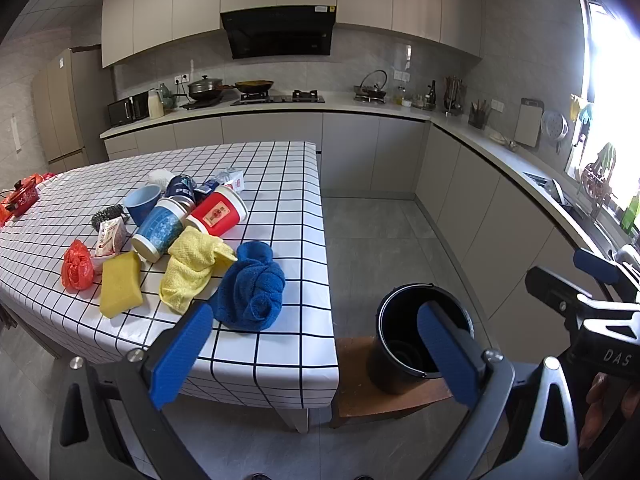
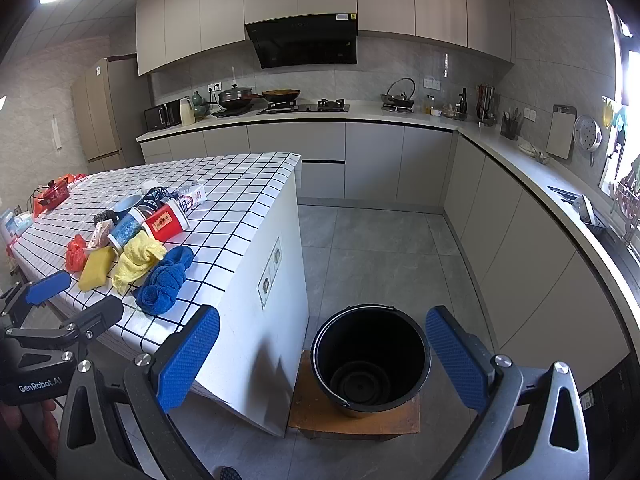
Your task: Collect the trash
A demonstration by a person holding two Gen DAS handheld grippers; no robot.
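A pile of items lies on the checked table [image 1: 276,184]: a red paper cup [image 1: 218,214], a blue-patterned cup [image 1: 160,230], a light blue cup [image 1: 142,204], a crushed can [image 1: 180,188], a red plastic bag [image 1: 76,266], a small wrapper [image 1: 110,236], a yellow sponge [image 1: 120,290], a yellow cloth [image 1: 192,268] and a blue towel [image 1: 252,284]. A black bucket [image 2: 370,360] stands on a wooden stool [image 2: 352,416] beside the table. My left gripper [image 1: 316,354] is open at the table's near edge, empty. My right gripper [image 2: 324,358] is open above the bucket, empty.
A steel scourer [image 1: 106,216] and a small carton [image 1: 234,182] sit in the pile. Red items [image 1: 20,198] lie at the table's far left. Kitchen counters [image 1: 500,148] run along the back and right walls. Grey floor [image 2: 380,256] lies between table and cabinets.
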